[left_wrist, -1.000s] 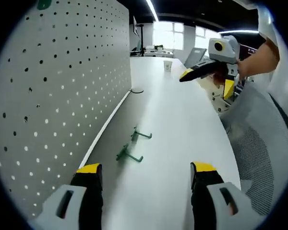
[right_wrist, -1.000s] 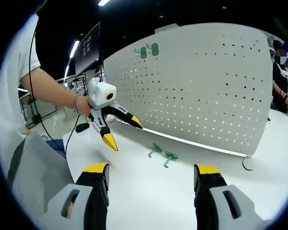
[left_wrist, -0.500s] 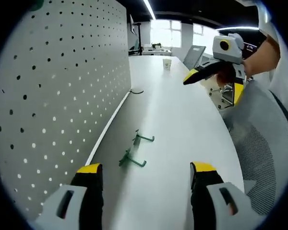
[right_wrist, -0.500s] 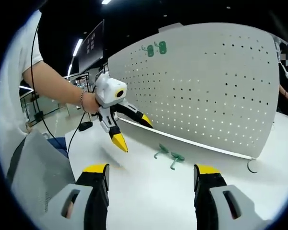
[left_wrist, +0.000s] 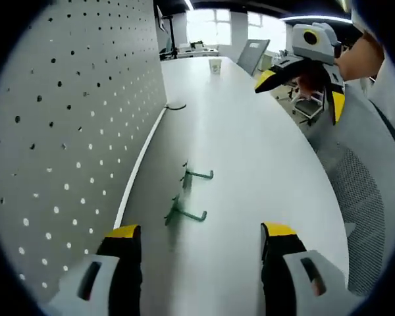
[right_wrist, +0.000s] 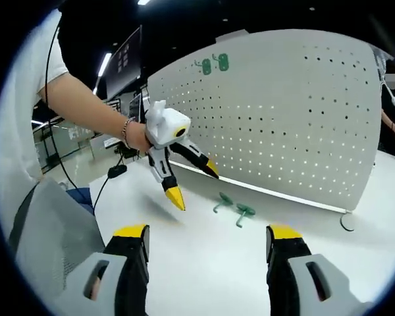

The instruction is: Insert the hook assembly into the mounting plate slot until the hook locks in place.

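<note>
Your left gripper [left_wrist: 201, 237] had its yellow-tipped jaws spread wide with nothing between them, hovering above the white table [left_wrist: 250, 151]. In the left gripper view the two green hooks lay on the table just ahead of the jaws, toward 12 o'clock: the nearer hook [left_wrist: 183, 212] a little left of centre, the farther hook [left_wrist: 196, 176] just beyond it, the two close together but apart. Both lay beside the foot of the white pegboard [left_wrist: 72, 131], which stood upright along the table from 7 to 11 o'clock. Farther up the table, at 12 o'clock, a small dark loop [left_wrist: 174, 106] lay against the board's base and a paper cup [left_wrist: 215, 65] stood well beyond it. At 1 to 2 o'clock your right gripper [left_wrist: 301, 92] came in, jaws wide apart and empty, held off the table over a grey mesh chair [left_wrist: 355, 191].

Your right gripper, in its own view, also stood wide open and held nothing. There the left gripper [right_wrist: 194, 183] showed at 11 o'clock, held in your hand [right_wrist: 137, 135], its jaws splayed and pointing down toward the table, near the hooks but not touching them. The two hooks [right_wrist: 234, 207] lay at 12 o'clock in front of the pegboard. High on the board, at 12 o'clock, two green pieces [right_wrist: 214, 64] were fixed side by side. A person [right_wrist: 390, 105] stood at 3 o'clock past the board's edge.
</note>
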A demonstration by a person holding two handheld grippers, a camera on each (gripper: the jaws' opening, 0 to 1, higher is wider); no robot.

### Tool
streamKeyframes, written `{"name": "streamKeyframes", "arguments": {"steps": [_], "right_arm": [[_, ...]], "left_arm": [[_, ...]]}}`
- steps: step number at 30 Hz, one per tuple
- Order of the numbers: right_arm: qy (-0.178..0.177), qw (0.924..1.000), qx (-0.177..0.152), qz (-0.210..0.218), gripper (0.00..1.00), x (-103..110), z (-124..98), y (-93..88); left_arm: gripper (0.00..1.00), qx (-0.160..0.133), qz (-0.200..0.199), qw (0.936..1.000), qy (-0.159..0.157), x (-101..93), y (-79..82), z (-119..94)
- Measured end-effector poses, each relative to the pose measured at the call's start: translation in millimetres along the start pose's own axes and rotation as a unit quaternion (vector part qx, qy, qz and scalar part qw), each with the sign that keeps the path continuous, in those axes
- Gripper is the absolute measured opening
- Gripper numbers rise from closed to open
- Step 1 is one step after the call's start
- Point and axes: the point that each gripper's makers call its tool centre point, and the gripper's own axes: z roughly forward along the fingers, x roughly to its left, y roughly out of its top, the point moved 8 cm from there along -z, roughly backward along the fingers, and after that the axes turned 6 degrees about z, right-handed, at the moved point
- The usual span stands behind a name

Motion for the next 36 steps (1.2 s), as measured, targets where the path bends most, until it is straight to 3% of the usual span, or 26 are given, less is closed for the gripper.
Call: {"name": "streamKeyframes", "arguments": {"steps": [3, 12, 24, 33, 36], "right_arm": [[-0.001, 1.0000, 0.002, 0.000, 0.70, 0.2, -1.5, -0.9], [-0.010, 0.9999, 0.001, -0.001, 0.70, -3.0, -4.9, 2.3], [-0.013, 0.9999, -0.003, -0.003, 0.69, -0.8, -4.6, 8.1], [-0.027, 0.9995, -0.014, 0.004, 0.67, -6.3, -10.3, 9.6], [-0.031, 0.9994, -0.016, 0.003, 0.67, -9.1, -11.9, 10.3]], "left_arm": [[0.76, 0.034, 0.020, 0.9992, -0.010, 4.4, -3.4, 6.1], [0.75, 0.065, 0.045, 0.9960, -0.043, 14.8, -4.8, 20.5], [0.73, 0.077, 0.060, 0.9921, -0.079, 21.3, 0.0, 35.3], [0.68, 0.075, 0.069, 0.9914, -0.082, 25.8, 3.0, 37.0], [0.60, 0.075, 0.073, 0.9909, -0.084, 27.6, 3.4, 36.1]]}}
